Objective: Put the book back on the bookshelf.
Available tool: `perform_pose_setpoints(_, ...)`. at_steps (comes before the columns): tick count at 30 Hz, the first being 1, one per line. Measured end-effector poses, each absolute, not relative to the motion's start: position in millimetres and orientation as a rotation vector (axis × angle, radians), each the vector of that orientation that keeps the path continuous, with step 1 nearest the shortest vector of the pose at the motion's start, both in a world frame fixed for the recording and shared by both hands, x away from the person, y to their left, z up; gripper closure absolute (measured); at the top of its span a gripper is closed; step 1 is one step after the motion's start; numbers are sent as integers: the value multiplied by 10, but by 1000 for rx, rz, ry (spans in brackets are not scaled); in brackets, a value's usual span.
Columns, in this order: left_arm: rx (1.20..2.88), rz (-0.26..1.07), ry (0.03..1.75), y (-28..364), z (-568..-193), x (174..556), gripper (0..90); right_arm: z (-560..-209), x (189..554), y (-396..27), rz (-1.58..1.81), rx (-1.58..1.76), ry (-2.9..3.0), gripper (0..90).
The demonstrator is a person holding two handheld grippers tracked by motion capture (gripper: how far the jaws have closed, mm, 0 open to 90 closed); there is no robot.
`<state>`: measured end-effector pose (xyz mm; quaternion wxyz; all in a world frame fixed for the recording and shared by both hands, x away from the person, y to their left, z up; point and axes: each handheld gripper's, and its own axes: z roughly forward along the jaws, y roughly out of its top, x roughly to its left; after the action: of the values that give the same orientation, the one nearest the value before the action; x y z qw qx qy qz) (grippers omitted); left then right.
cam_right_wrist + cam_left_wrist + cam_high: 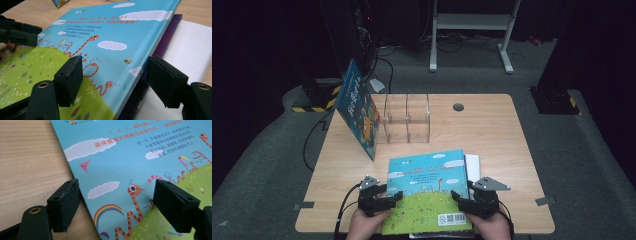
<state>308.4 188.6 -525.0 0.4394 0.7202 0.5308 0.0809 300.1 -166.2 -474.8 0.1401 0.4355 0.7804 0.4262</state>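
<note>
A dark room with grey carpet surrounds the light wooden surface, and a white metal frame stands on the floor at the top centre of the high view. In the lower middle of that view lies a picture book, blue sky above, green hill below, a code label near its bottom right corner; it rests on top of other flat things, a white sheet or book poking out at its right edge and, in the right gripper view, a dark purple edge just beneath it. At the centre top of the surface stands a clear plastic holder with upright dividers; its compartments look empty. A second blue book leans tilted against the holder's left side, upper left of centre. A small round grommet sits in the surface right of the holder. The left claw is at the picture book's lower left edge, jaws spread with the edge between them, one over the cover and one beside the edge; whether the pads touch it I cannot tell. The right claw is at the lower right edge, jaws likewise spread astride the cover's edge, not pressing it. Nothing lies between the picture book and the holder.
</note>
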Motion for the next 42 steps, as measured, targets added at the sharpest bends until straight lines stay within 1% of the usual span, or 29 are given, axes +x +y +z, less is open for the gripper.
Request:
perform_pose_setpoints(4,1794,180,1307,1837,-5248,3139,220,-4727,3013,-1729,1236,1277,2229,288)
perform_pose_setpoints(9,1782,182,1303,1866,-5259,3007,239,-4736,3007,-1748,1248,1293,2254,269)
perform_pose_setpoints(12,1795,172,1292,1868,-5256,2890,236,-4757,3004,-1753,1269,1304,2275,244)
perform_pose_setpoints(15,1799,179,1291,1855,-5256,2871,222,-4771,2990,-1724,1276,1325,2304,235)
perform_pose_setpoints(20,1794,177,1297,1841,-5254,2900,236,-4765,2993,-1679,1266,1348,2315,240)
perform_pose_setpoints(25,1784,168,1297,1801,-5257,2960,241,-4734,3077,-1677,1260,1359,2314,254)
perform_pose_setpoints(30,1825,203,1240,1734,-5229,3116,250,-4689,3215,-1704,1242,1366,2281,266)
perform_pose_setpoints(32,1846,214,1225,1719,-5211,3185,284,-4664,3297,-1721,1238,1365,2273,270)
perform_pose_setpoints(34,1839,209,1225,1697,-5209,3247,284,-4647,3360,-1730,1226,1375,2272,270)
perform_pose_setpoints(37,1820,223,1229,1699,-5230,3230,287,-4655,3399,-1751,1229,1377,2276,269)
perform_pose_setpoints(42,1774,163,1253,1758,-5276,3209,290,-4711,3374,-1791,1266,1409,2254,267)
